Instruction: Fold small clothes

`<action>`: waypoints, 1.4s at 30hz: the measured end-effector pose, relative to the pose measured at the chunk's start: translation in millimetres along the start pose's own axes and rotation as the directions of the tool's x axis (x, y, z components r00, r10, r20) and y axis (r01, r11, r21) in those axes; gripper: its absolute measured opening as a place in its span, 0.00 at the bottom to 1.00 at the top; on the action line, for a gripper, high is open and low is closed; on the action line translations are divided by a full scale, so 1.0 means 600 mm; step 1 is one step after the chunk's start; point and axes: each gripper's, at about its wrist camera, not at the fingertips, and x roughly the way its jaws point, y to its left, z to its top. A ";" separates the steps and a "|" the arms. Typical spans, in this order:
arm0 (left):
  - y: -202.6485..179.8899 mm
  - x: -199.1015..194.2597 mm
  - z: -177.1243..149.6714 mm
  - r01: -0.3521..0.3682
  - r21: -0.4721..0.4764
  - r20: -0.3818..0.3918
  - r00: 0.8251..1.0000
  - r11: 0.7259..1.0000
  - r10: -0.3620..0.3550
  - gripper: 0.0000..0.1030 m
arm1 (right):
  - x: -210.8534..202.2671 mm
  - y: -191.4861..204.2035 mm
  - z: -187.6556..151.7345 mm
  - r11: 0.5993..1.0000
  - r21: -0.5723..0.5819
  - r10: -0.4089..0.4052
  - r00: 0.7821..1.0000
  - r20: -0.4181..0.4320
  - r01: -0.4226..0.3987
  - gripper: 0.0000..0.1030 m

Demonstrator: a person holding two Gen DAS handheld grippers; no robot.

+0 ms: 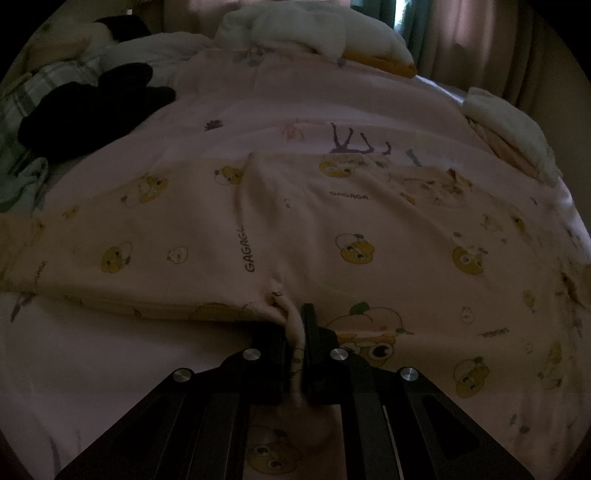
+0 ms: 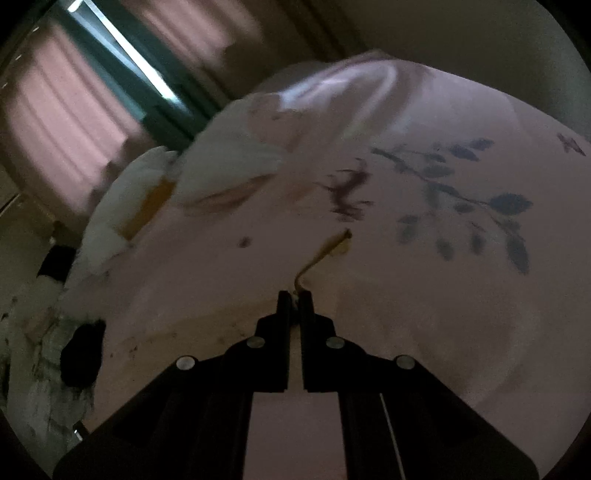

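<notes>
Left gripper (image 1: 295,325) jaws nearly closed, pinching bunched edge of pale pink cartoon-print fleece garment (image 1: 332,229). Garment spread flat across pink floral bedsheet (image 1: 92,362), beyond gripper. Black clothing heap (image 1: 92,103) far left of garment. Right gripper (image 2: 294,295) jaws closed, pinching thin yellowish strip (image 2: 321,254) at tips, above same bedsheet.

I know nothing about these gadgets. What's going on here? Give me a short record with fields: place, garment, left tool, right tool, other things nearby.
place: a bed with a pink floral sheet
garment: pale pink cartoon-print garment, spread on the sheet
left tool: left tool shut on a bunched fold of the garment
right tool: right tool shut, pinching a small bit of fabric; which piece cannot be told
nearby: black clothes, white bedding, curtains
</notes>
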 end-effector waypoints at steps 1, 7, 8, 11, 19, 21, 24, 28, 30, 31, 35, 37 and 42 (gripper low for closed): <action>0.000 0.000 0.000 -0.001 0.000 0.000 1.000 1.000 0.001 0.07 | 0.001 0.018 -0.001 0.999 -0.010 0.032 0.999 0.000 -0.032 0.05; 0.002 0.001 -0.001 0.008 -0.007 0.002 1.000 1.000 -0.008 0.07 | 0.014 0.137 -0.015 0.977 -0.107 0.184 0.982 -0.033 -0.187 0.05; 0.003 0.001 -0.001 0.012 -0.010 0.003 1.000 1.000 -0.012 0.07 | 0.022 0.163 -0.019 0.968 -0.133 0.209 0.977 -0.044 -0.213 0.05; 0.007 0.002 -0.002 0.028 -0.024 0.003 1.000 0.999 -0.028 0.07 | 0.049 0.251 -0.040 0.938 -0.206 0.264 0.960 -0.093 -0.278 0.05; 0.010 0.002 -0.002 0.036 -0.030 0.005 0.999 0.999 -0.036 0.07 | 0.148 0.418 -0.108 0.870 -0.296 0.328 0.910 -0.252 -0.395 0.05; 0.006 0.002 -0.002 0.023 -0.021 0.007 1.000 1.000 -0.023 0.07 | 0.154 0.449 -0.126 0.856 -0.315 0.330 0.902 -0.278 -0.410 0.05; 0.002 0.002 -0.001 0.006 -0.008 0.008 1.000 1.000 -0.006 0.07 | 0.167 0.487 -0.152 0.829 -0.325 0.357 0.878 -0.319 -0.455 0.05; 0.004 0.002 0.000 0.011 -0.011 0.009 1.000 1.000 -0.011 0.07 | 0.188 0.543 -0.182 0.801 -0.348 0.363 0.858 -0.364 -0.486 0.05; 0.006 0.001 -0.002 0.017 -0.016 0.010 1.000 1.000 -0.017 0.07 | 0.205 0.576 -0.203 0.788 -0.338 0.378 0.837 -0.395 -0.515 0.05; 0.007 0.001 -0.002 0.019 -0.017 0.010 1.000 1.000 -0.019 0.07 | 0.211 0.584 -0.213 0.781 -0.337 0.382 0.828 -0.410 -0.526 0.05; 0.007 0.001 -0.002 0.023 -0.019 0.009 1.000 1.000 -0.022 0.07 | 0.258 0.645 -0.279 0.747 -0.368 0.343 0.796 -0.499 -0.553 0.05; 0.008 0.001 -0.002 0.024 -0.020 0.010 1.000 1.000 -0.024 0.07 | 0.277 0.661 -0.309 0.738 -0.377 0.321 0.783 -0.533 -0.559 0.05; 0.006 0.003 0.000 0.024 -0.021 0.010 1.000 0.999 -0.024 0.07 | 0.299 0.689 -0.351 0.709 -0.418 0.272 0.767 -0.580 -0.568 0.08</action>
